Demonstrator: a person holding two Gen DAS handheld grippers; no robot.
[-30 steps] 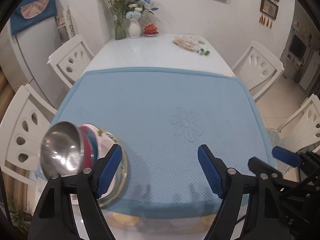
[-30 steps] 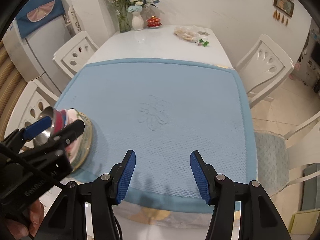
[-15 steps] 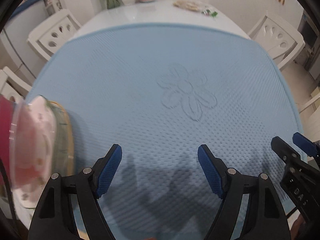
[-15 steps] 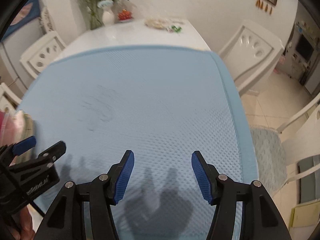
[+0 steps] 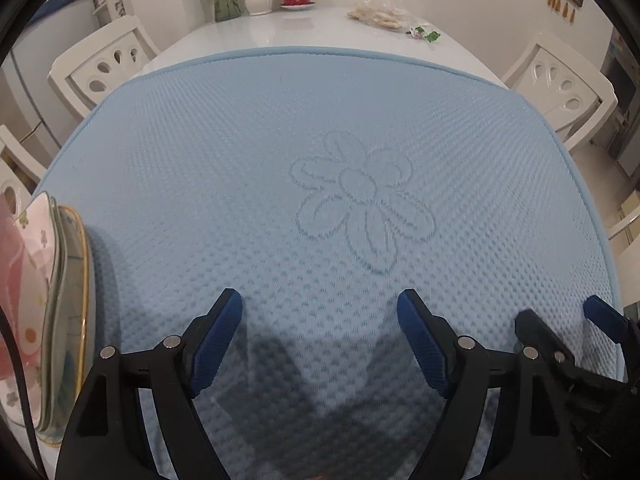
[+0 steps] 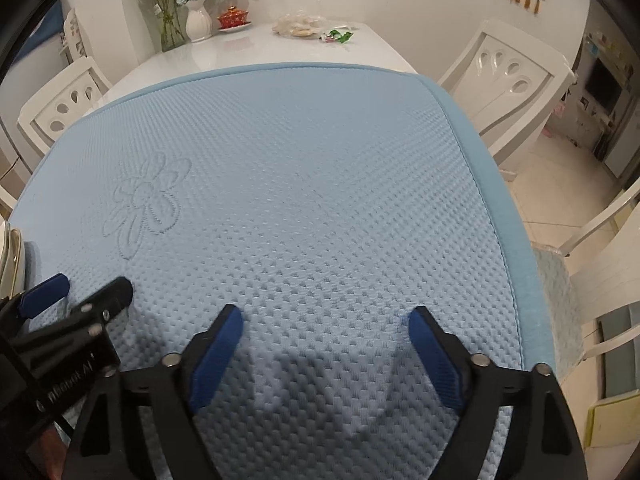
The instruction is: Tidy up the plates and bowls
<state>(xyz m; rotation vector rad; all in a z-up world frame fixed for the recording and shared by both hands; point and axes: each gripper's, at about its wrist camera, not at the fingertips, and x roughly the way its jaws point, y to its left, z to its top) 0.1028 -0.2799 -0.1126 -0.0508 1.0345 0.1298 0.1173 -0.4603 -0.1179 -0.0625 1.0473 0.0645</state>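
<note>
While both grippers hang low over the blue mat, nothing is between their jaws.

Far left in the left wrist view sits the stack of plates and bowls (image 5: 48,320) on the mat's edge — a gold-rimmed glass plate at the bottom, a pink floral one on it, more pink above, cut off by the frame. The left gripper (image 5: 320,336) is just beside the stack, jaws spread wide and having just opened a touch, over the blue mat (image 5: 240,160) near its embossed flower (image 5: 360,200). Further right, the right gripper (image 6: 324,352) has just been opening too — jaws wide apart, only mat under them. White chairs (image 6: 504,80) ring the table.
</note>
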